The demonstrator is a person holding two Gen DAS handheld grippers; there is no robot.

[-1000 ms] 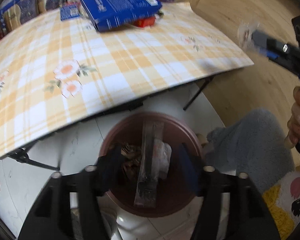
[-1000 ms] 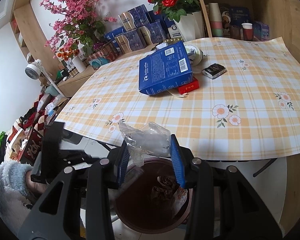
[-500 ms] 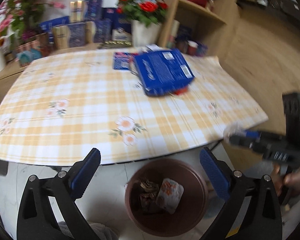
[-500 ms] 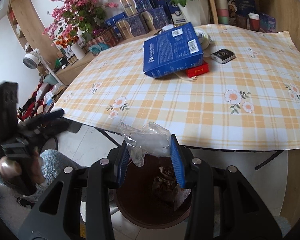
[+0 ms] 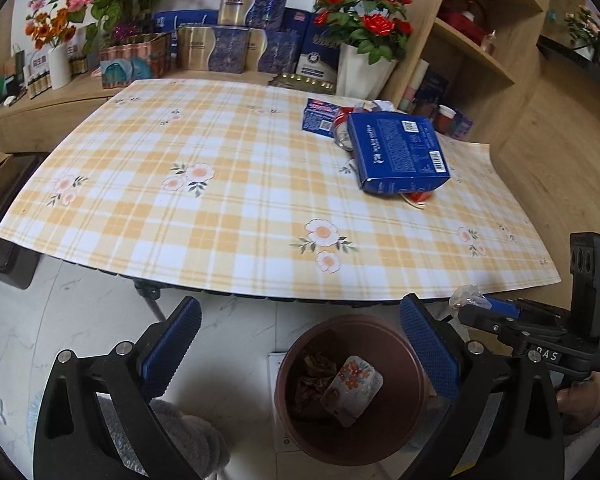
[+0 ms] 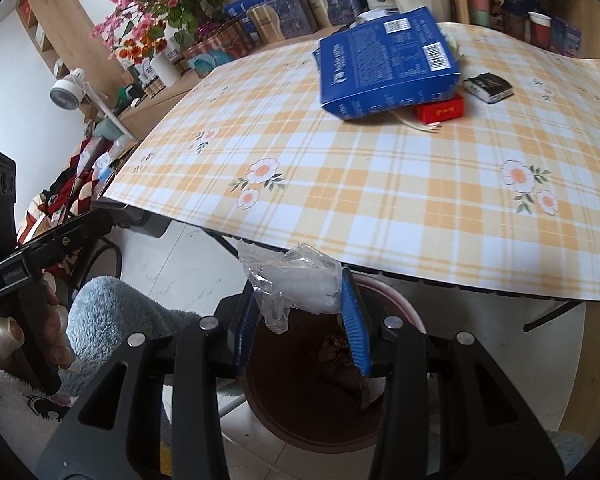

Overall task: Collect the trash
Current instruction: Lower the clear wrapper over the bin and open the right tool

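Note:
My left gripper (image 5: 300,346) is open wide and empty, above the white floor just left of the brown bin (image 5: 348,319). In the bin lie a floral wrapper (image 5: 356,388) and a crumpled brown wrapper (image 5: 312,372). My right gripper (image 6: 300,322) is shut on a crumpled clear plastic wrapper (image 6: 296,280) and hangs over the bin (image 6: 292,400), below the table edge. The left wrist view shows this plastic (image 5: 466,296) at the bin's right rim. On the plaid table (image 5: 220,200) lie a blue box (image 5: 396,156), a blue packet (image 5: 320,114) and a can (image 5: 342,128).
The table edge (image 6: 380,256) overhangs the bin. On the table lie a red box (image 6: 440,110) under the blue box (image 6: 384,60) and a small black pack (image 6: 488,86). Grey fluffy fabric (image 6: 112,312) is by the bin. Shelves, boxes and flowers stand behind.
My left gripper opened wide, the long clear wrapper left its fingers, and it rose and tilted up toward the table. My right gripper moved lower over the bin, still holding the plastic.

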